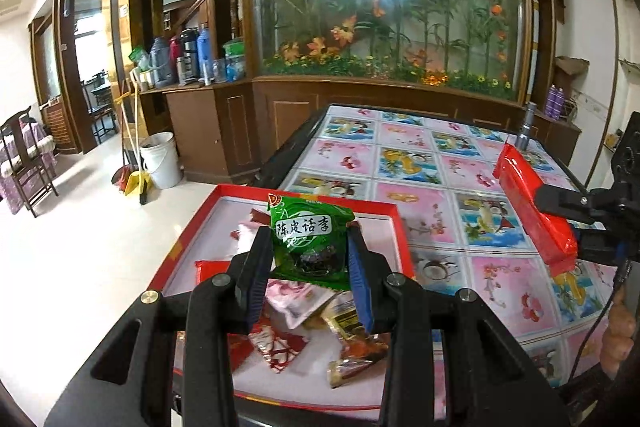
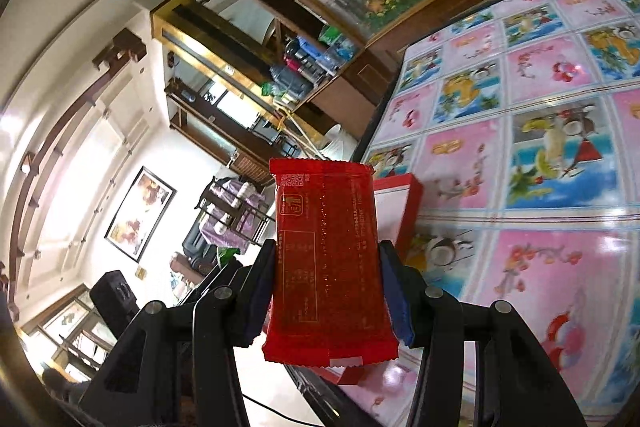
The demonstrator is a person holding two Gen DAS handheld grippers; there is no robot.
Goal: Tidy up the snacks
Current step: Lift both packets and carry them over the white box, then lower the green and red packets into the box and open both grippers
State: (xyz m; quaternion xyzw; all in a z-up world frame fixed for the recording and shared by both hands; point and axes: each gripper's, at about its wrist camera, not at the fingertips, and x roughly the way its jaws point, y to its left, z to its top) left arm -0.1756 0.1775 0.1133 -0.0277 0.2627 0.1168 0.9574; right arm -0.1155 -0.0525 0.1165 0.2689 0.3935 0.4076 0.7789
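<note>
1. Red shallow tray (image 1: 394,217), white inside, resting at the near corner of the worktop (image 1: 420,155). It holds a loose heap of wrapped snacks (image 1: 304,323): a pink-and-white packet, a red-and-white patterned one, a flat red one at the left, and some gold-and-brown wrappers. The exact count in the heap cannot be told, since the pieces overlap and the fingers hide part of them.

2. Left gripper (image 1: 310,267), above the tray. Its two blue-padded fingers (image 1: 258,279) pinch one green snack packet (image 1: 310,239) by its side edges. The packet stands upright, with a white label of Chinese characters, and dark contents show through its lower window.

3. Right gripper (image 2: 326,291), held over the worktop to the right of the tray. Its fingers (image 2: 394,299) clamp one long red snack packet (image 2: 326,259) across its width. In the right wrist view the packet stands on end, printed text running down its face and a QR mark near the top. In the left wrist view the same red snack packet (image 1: 534,203) is seen tilted, clear of the worktop surface.

4. Worktop, covered by a glossy cloth of pink floral and blue fruit squares. One grey metal cylinder (image 1: 526,127) stands upright near its far edge.

5. Background, left wrist view: one white bucket (image 1: 160,159) on the floor beside brooms, and several flasks on a wooden counter below a glass panel of artificial flowers.
</note>
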